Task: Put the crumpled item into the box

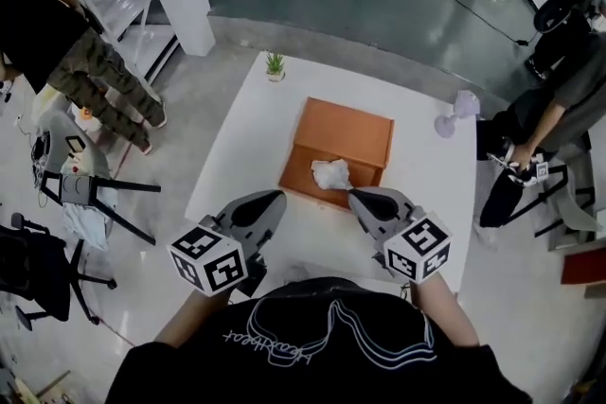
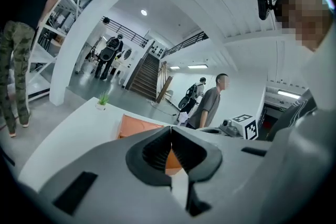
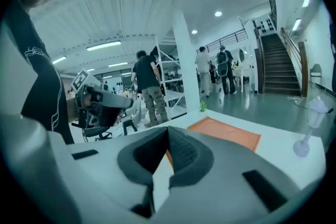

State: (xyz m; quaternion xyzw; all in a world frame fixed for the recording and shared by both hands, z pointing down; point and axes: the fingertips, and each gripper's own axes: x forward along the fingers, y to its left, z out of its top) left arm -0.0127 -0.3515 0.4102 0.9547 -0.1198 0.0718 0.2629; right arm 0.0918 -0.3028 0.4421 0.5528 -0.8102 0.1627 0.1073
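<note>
On the white table [image 1: 237,137] stands an orange box [image 1: 346,132], about in the middle. The crumpled item [image 1: 331,173], white and paper-like, is at the near part of the box (I cannot tell if it sits fully inside or rests on the near edge). The right gripper [image 1: 356,195] has its tip just beside this item, on the person's side of it, and its jaws are pressed together with nothing between them; the right gripper view shows them closed [image 3: 168,131] with the orange box beyond. The left gripper [image 1: 276,197] is over the table near the left front corner of the box, apart from the item. Its jaws are also together and empty, as the left gripper view shows [image 2: 171,131].

At the far edge of the table is a small green plant [image 1: 275,64], and at the right side a pale purple stand-like object [image 1: 458,111]. People stand on the floor at both sides of the table.
</note>
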